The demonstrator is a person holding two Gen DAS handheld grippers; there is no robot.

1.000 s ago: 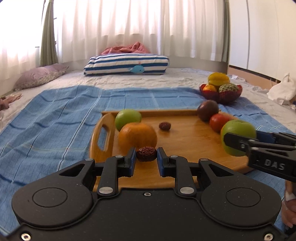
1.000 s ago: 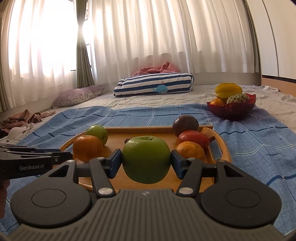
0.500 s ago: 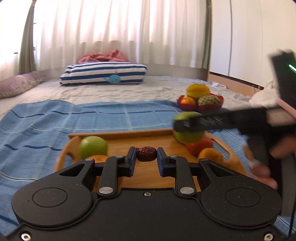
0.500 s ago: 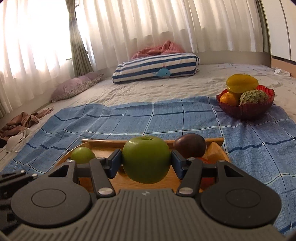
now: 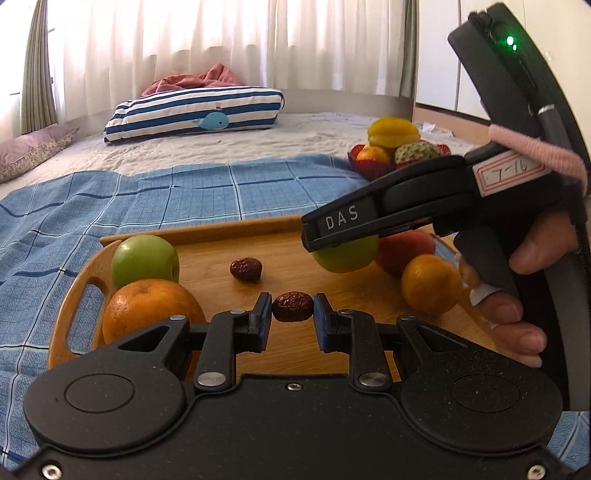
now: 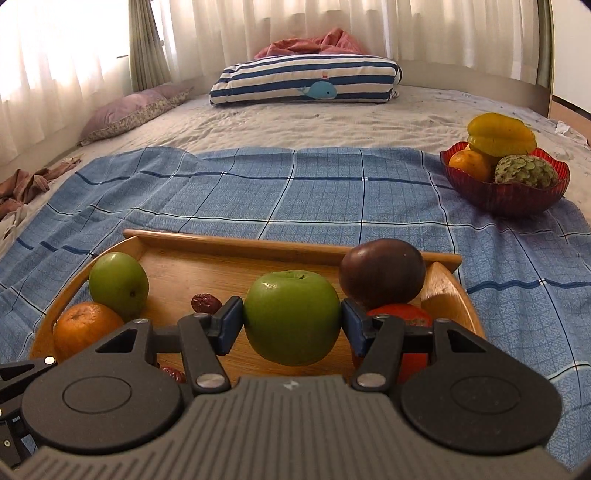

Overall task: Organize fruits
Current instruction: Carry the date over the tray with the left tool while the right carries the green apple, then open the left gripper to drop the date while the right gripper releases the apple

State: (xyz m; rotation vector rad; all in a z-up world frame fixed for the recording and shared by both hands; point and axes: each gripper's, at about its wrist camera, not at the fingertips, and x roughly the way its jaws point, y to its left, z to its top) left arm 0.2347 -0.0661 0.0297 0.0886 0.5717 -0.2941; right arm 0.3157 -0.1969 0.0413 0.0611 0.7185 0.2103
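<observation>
A wooden tray [image 6: 288, 245] of fruit lies on a blue checked blanket [image 6: 258, 192] spread over a bed [image 6: 332, 122]. The right hand-held gripper [image 6: 291, 325] grasps a green apple [image 6: 291, 317] between its blue pads, just above the tray's middle. The left hand-held gripper [image 5: 292, 314] is clenched on a small wrinkled red date [image 5: 292, 306] near the tray's front.

On the tray's left sit a second green apple [image 6: 118, 284] and an orange [image 6: 83, 328], touching each other, with another date [image 6: 205, 303] close by. On its right are a dark purple round fruit [image 6: 382, 273] and a red fruit [image 6: 410, 332], the red one mostly hidden behind the right gripper's finger. In the left wrist view a second orange [image 5: 430, 284] sits there too, and the held apple is largely covered by the right gripper's black body; a person's hand [image 5: 524, 295] around that handle is cut off at the frame's edge. Whether the purple fruit is a plum or a passion fruit cannot be told.

Well apart, at the blanket's far right corner, a red glass bowl [image 6: 506, 192] holds a yellow starfruit [image 6: 500, 134], an orange fruit and a scaly green custard apple [image 6: 524, 171].

Beyond lie a blue-and-white striped pillow with a whale [image 6: 306, 83], a pink bundle of cloth behind it, a lilac pillow [image 6: 129, 110] on the left, and bright white curtains [image 6: 295, 26].
</observation>
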